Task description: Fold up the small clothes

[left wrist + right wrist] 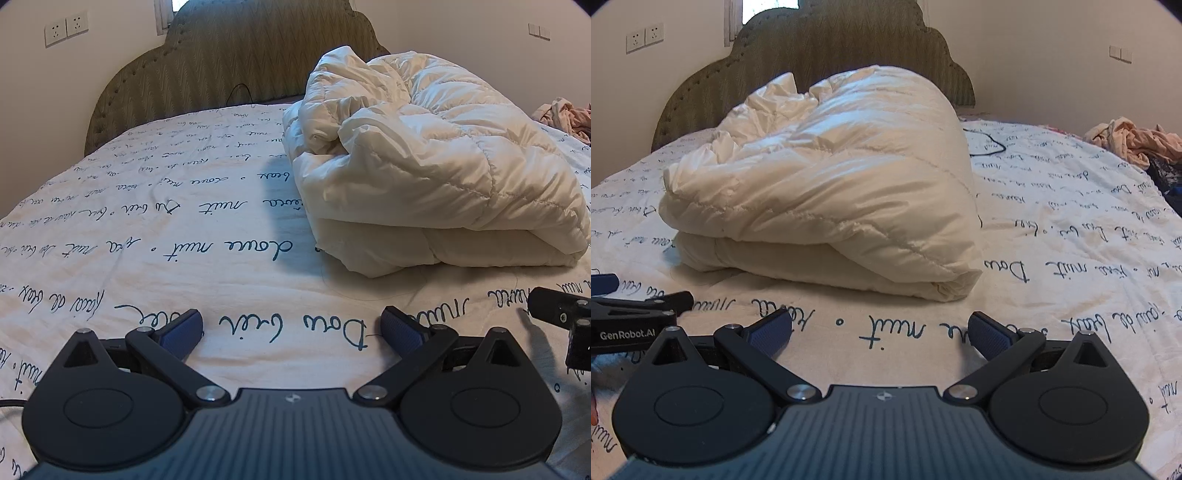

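A cream quilted puffer jacket lies folded in a thick bundle on the bed; it also shows in the right wrist view. My left gripper is open and empty, low over the sheet, in front and to the left of the bundle. My right gripper is open and empty, directly in front of the bundle and apart from it. The right gripper's finger shows at the right edge of the left wrist view; the left gripper shows at the left edge of the right wrist view.
The bed sheet is white with dark handwriting print. A padded olive headboard stands at the back. A pile of pink and dark clothes lies at the far right. A black cable lies behind the jacket.
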Action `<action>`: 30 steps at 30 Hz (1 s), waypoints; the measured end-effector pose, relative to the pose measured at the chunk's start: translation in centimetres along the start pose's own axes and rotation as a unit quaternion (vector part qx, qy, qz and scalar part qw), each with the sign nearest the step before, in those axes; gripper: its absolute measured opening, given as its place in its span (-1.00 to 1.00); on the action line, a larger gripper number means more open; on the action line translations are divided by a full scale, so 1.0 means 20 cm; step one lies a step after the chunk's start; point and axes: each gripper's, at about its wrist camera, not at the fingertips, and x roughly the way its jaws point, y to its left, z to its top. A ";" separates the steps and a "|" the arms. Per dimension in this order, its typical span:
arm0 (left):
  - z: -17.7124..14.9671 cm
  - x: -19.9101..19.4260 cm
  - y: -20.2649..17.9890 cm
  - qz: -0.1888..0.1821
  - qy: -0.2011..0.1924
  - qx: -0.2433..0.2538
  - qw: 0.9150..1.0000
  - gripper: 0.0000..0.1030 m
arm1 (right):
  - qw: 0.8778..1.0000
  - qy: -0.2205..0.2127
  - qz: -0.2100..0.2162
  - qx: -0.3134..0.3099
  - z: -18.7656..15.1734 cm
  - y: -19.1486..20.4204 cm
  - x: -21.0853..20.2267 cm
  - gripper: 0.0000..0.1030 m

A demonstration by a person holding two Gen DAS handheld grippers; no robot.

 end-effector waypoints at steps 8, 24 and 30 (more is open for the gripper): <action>0.00 0.00 0.00 0.001 -0.001 0.001 1.000 1.00 | 1.000 0.027 0.006 0.011 -0.02 -0.03 0.07 1.00; 0.00 0.00 0.00 0.003 -0.001 0.003 1.000 1.00 | 1.000 0.027 0.000 0.000 -0.03 0.00 0.07 1.00; 0.00 0.00 0.00 0.004 -0.002 0.004 1.000 1.00 | 1.000 0.027 -0.001 -0.002 -0.03 0.00 0.07 1.00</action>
